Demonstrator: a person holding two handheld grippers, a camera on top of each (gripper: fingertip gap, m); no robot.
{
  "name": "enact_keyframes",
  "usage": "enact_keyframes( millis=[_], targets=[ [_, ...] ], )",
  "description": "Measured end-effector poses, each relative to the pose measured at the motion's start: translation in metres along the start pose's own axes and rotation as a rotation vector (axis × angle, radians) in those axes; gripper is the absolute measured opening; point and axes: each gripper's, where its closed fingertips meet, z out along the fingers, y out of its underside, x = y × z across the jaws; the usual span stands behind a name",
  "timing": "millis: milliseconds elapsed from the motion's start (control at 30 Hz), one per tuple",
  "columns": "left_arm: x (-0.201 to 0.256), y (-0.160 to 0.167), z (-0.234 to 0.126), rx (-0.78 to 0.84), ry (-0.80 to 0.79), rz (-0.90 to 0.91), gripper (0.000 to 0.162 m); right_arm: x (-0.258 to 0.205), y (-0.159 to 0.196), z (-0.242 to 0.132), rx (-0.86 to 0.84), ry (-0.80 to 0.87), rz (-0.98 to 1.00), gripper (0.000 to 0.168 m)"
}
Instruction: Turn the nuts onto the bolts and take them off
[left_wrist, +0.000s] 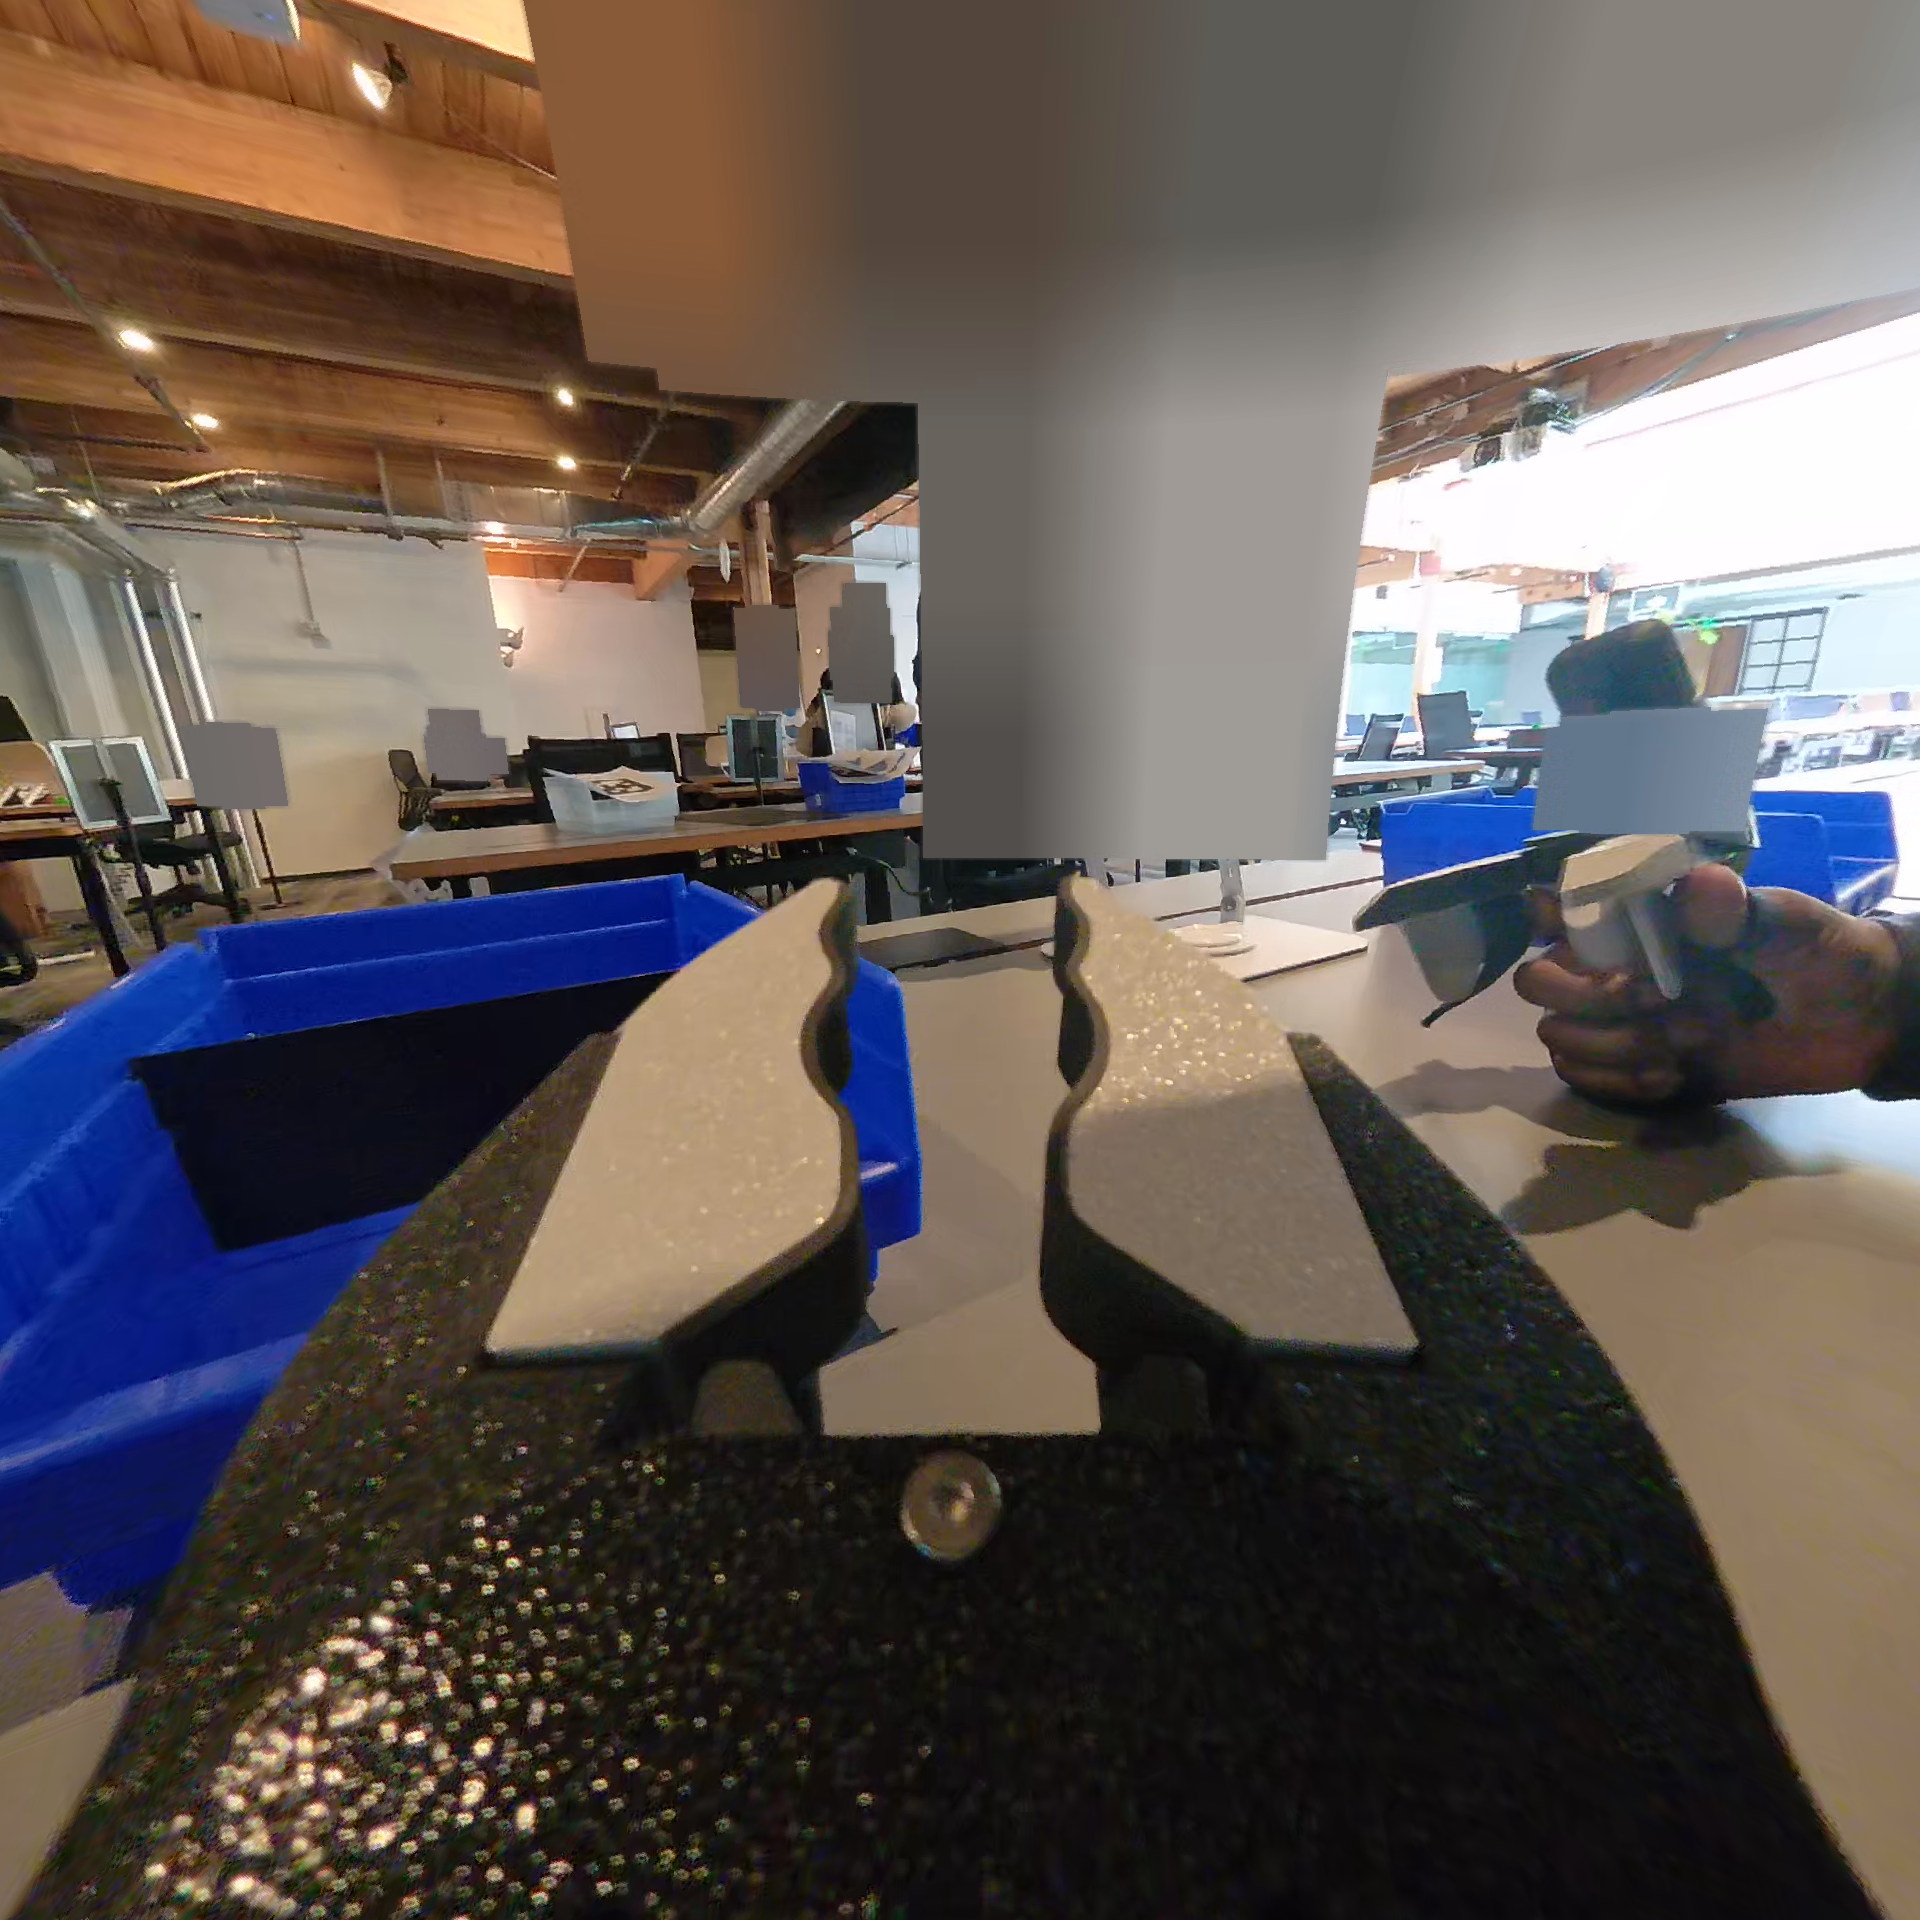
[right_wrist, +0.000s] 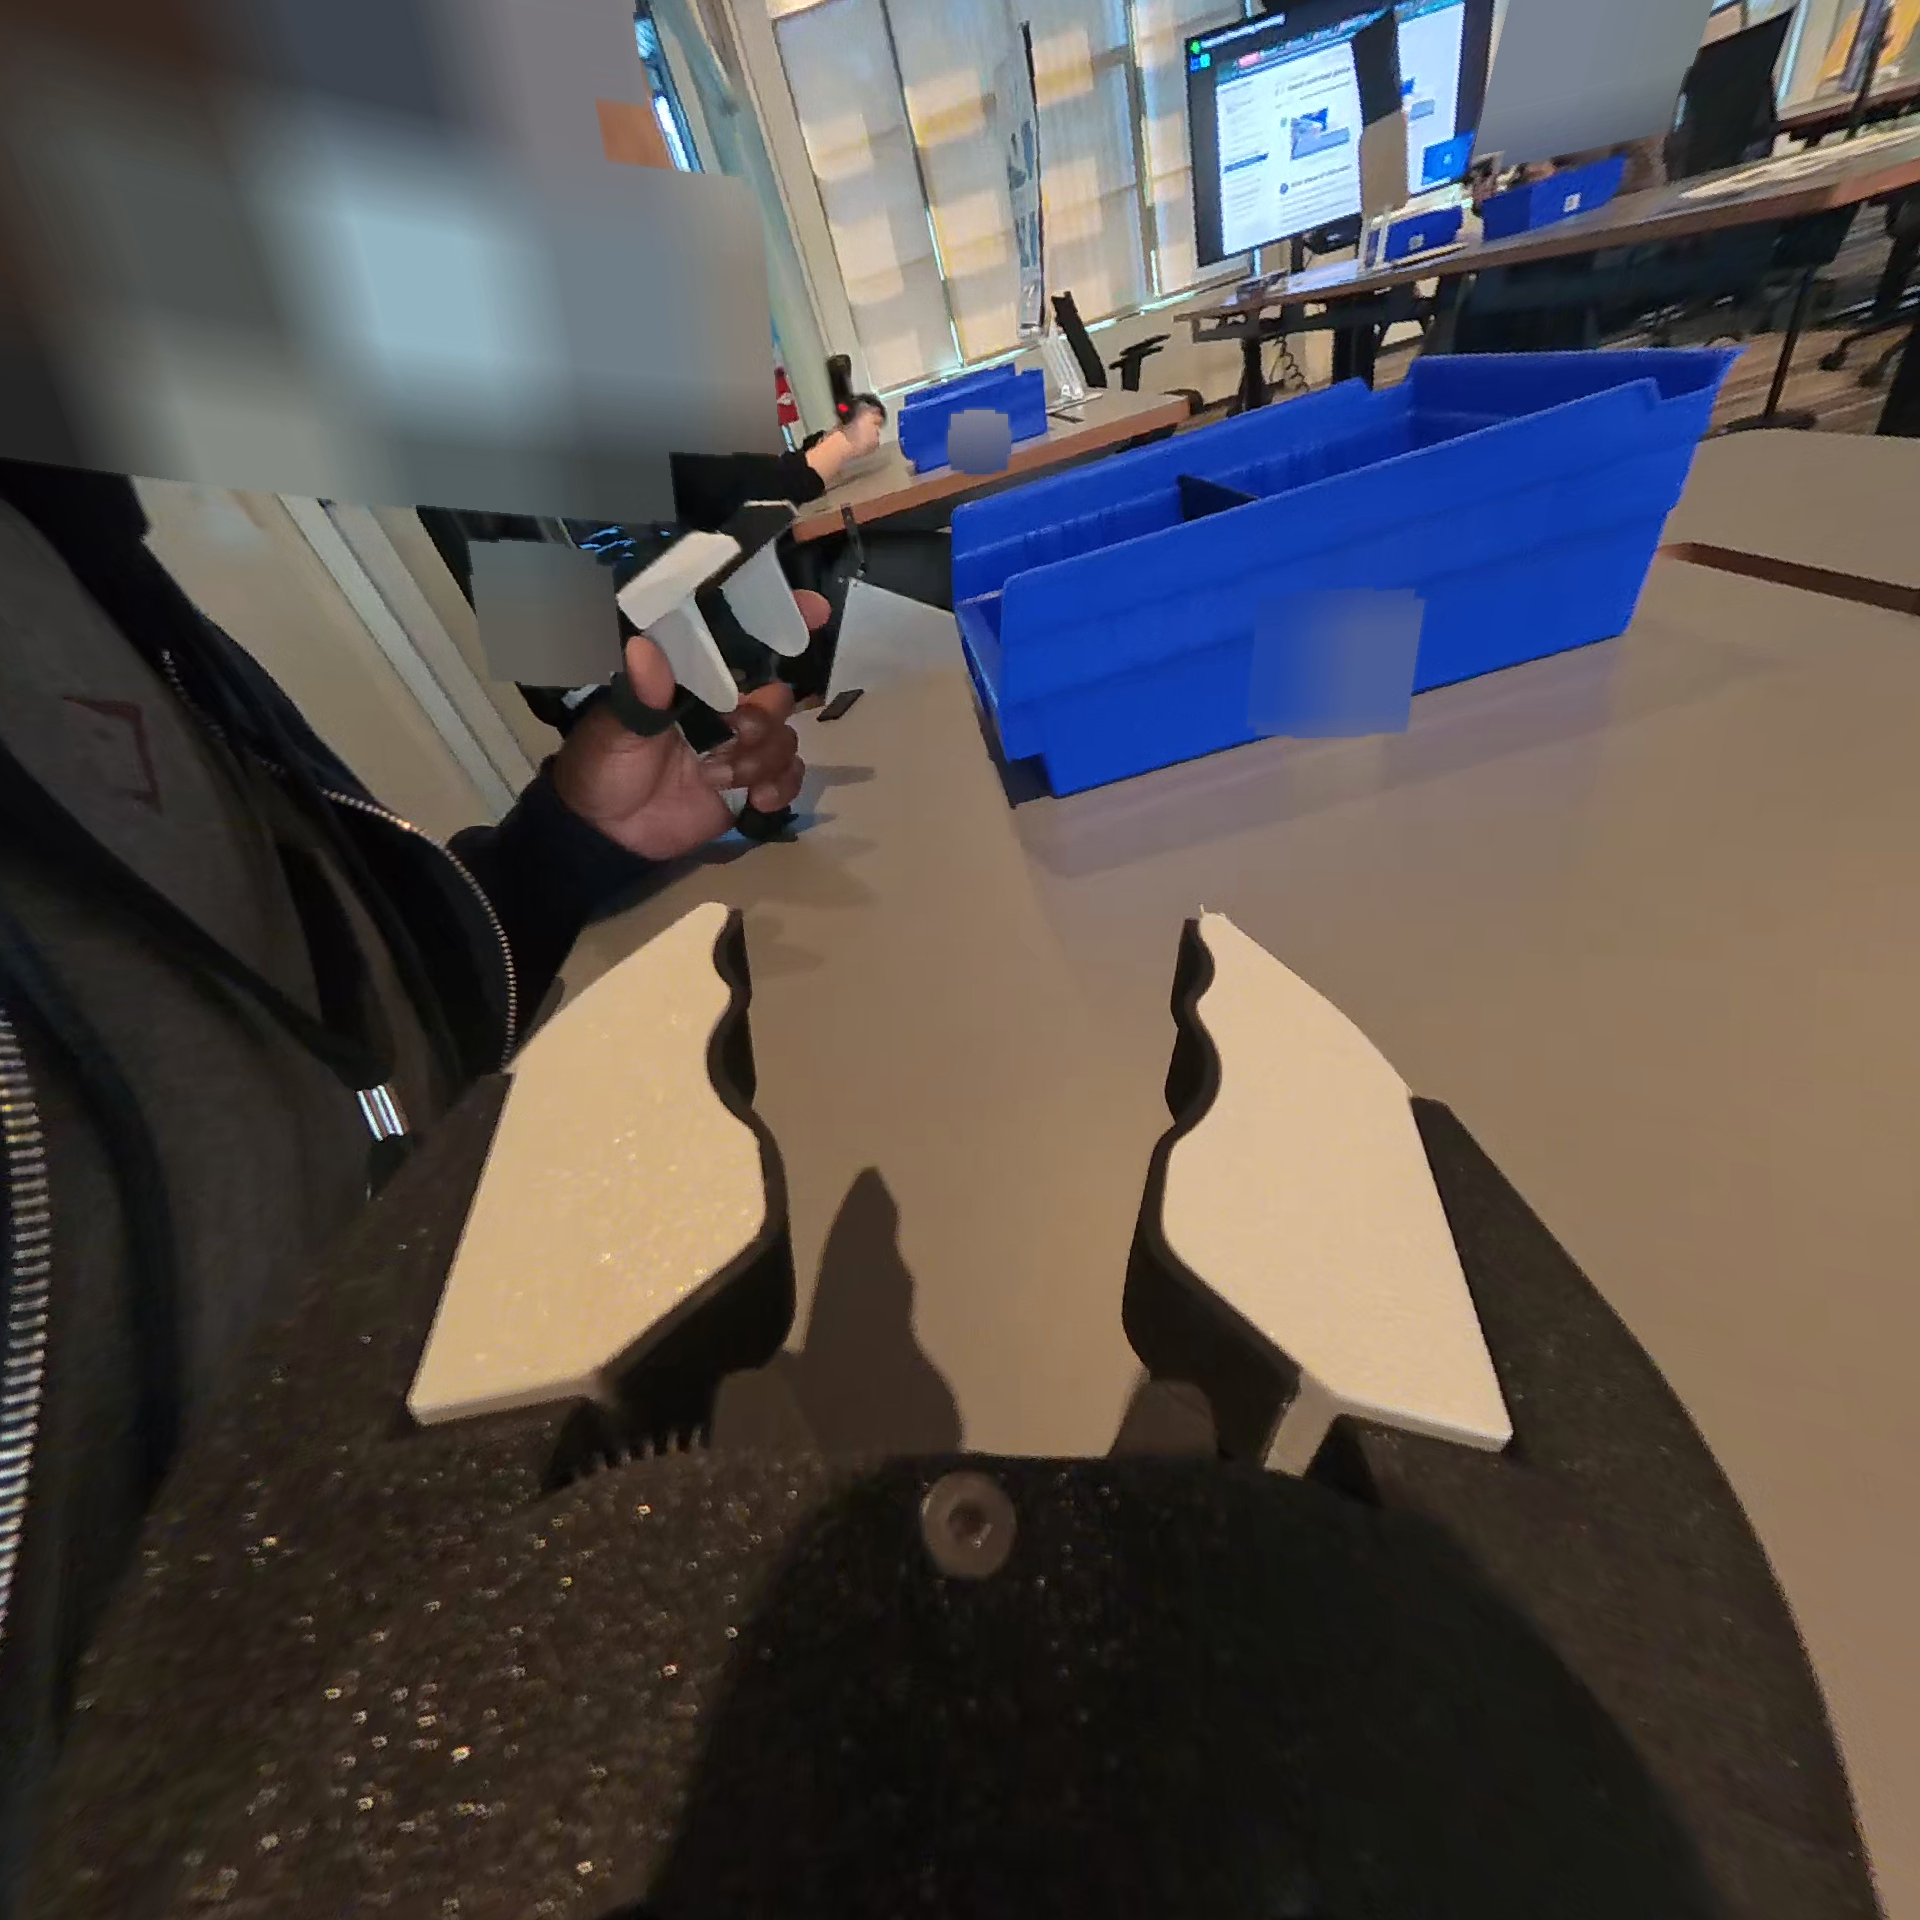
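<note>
Over the grey desk (right_wrist: 1351, 987) both grippers are just hovering with nothing in them: left gripper (left_wrist: 956, 935) fingers narrowly apart beside the blue bin (left_wrist: 312, 1039), right gripper (right_wrist: 966, 935) spread wide. Can't spot any nuts or bolts; the bin's inside is too dark to tell.

Wooden ceiling (left_wrist: 260, 239) — office desks (left_wrist: 644, 847)

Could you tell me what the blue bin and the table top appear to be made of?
The blue bin looks like moulded plastic: uniform colour, slight gloss, thin ribbed walls. The table seems a matte grey laminate, smooth, with soft reflections; its core is not visible.
</note>
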Motion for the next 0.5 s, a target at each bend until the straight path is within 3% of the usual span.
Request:
enact_keyframes(
  millis=[167,333,500],
  targets=[
    [-0.019,0.002,-0.001,-0.060,-0.015,-0.058,0.033,-0.003,-0.001,0.001,0.006,-0.046,0.023,0.078],
    [-0.083,0.015,0.021,-0.536,-0.076,0.112,0.031,-0.007,-0.001,0.001,0.002,-0.094,0.040,0.077],
    [-0.138,0.044,0.059,-0.964,-0.005,0.114,0.028,-0.009,-0.002,0.002,0.008,-0.138,0.057,0.077]
  ],
)
